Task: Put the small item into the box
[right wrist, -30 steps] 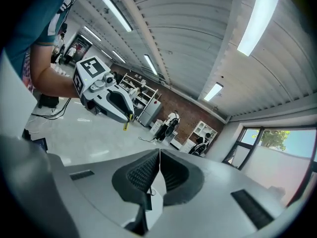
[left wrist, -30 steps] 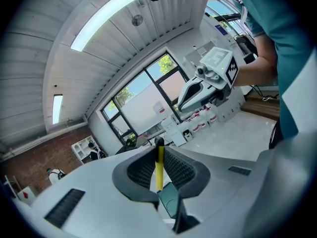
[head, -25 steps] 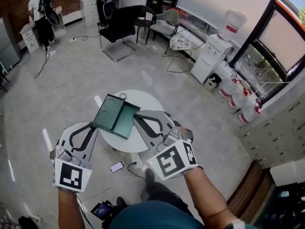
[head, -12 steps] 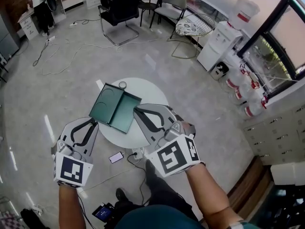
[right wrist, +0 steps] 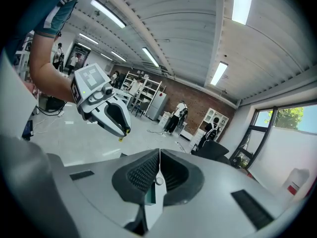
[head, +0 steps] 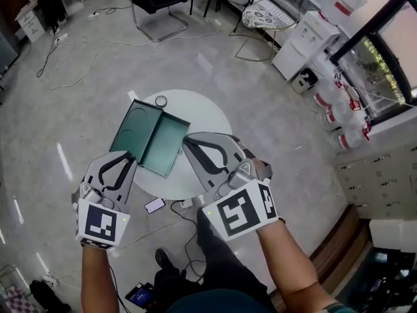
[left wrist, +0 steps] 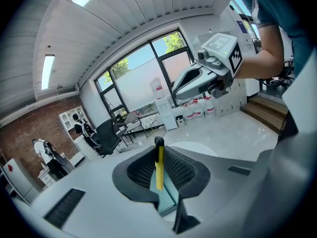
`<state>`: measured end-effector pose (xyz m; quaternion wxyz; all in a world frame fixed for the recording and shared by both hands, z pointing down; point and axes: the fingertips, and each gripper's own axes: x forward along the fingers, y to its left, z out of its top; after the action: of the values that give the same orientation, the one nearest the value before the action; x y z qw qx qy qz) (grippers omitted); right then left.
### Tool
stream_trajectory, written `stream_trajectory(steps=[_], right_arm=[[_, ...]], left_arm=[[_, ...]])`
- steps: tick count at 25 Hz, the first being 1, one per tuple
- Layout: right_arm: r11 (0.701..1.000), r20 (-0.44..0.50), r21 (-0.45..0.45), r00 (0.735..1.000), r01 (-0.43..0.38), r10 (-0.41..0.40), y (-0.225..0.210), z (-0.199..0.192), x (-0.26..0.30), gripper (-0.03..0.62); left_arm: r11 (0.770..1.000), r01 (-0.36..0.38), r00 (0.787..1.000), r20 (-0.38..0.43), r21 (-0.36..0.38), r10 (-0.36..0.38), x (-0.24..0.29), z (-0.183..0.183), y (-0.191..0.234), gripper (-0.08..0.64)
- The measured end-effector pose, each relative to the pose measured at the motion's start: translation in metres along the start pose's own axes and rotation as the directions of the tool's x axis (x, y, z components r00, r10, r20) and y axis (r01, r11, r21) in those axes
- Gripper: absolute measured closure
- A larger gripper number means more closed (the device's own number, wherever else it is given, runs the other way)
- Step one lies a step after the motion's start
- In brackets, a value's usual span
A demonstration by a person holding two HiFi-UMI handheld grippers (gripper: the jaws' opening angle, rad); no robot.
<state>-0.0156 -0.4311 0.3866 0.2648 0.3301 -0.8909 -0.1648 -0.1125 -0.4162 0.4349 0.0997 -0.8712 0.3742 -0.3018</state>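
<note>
In the head view, a round white table (head: pixel 210 119) sits at the middle of the frame on a pale glossy floor. An open green box (head: pixel 147 135) lies on the table's left part, and its lower left corner reaches past the table's edge. A small round piece (head: pixel 161 100) rests on the table just beside the box's upper edge.

The left gripper (head: pixel 128 156) comes in from the lower left, and its tips are at the box's lower left edge. In the left gripper view its jaws stand narrowly apart and pinch a thin yellow stick with a black cap (left wrist: pixel 158 163), held upright between the pads, with the green box showing below it.

The right gripper (head: pixel 186 138) comes in from the lower centre, and its tips are at the box's right corner. In the right gripper view its jaws are pressed together with nothing between them.

A phone (head: pixel 154 205) lies on the floor below the table.
</note>
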Motion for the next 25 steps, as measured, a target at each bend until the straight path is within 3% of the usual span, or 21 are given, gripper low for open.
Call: stream_trajectory(steps=[25], right_arm=[[0.997,-0.080,0.046,0.995,-0.061,0.064,0.014,-0.143,0.065,0.554]], left_arm=[[0.989,0.062,0.983,-0.163,-0.136,-0.084,0.154,-0.135,-0.050,0.494]])
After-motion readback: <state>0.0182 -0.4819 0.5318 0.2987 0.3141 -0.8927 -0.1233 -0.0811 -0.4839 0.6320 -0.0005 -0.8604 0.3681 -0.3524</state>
